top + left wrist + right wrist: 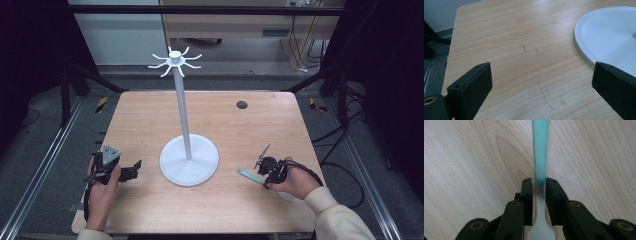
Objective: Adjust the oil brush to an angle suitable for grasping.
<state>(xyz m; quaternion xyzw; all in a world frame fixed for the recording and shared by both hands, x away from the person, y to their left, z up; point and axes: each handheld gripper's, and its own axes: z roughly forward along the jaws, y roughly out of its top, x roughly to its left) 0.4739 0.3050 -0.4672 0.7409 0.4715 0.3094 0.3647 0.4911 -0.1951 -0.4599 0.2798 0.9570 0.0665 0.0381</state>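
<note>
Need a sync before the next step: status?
Left gripper open, idle. Right gripper fingers flank teal utensil, grip unclear. White stand mid-table, clear.

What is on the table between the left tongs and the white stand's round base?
Nothing: in the high view, bare wood separates the left tongs from the stand's round base.

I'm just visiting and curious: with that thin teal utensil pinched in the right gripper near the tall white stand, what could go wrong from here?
1. The right gripper holds the teal utensil on its narrow handle; it might twist or slip out.
2. The white stand is tall on a thin pole, so a bump could rock it.
3. The open left gripper sits close to the stand's base and could nudge it.
</note>
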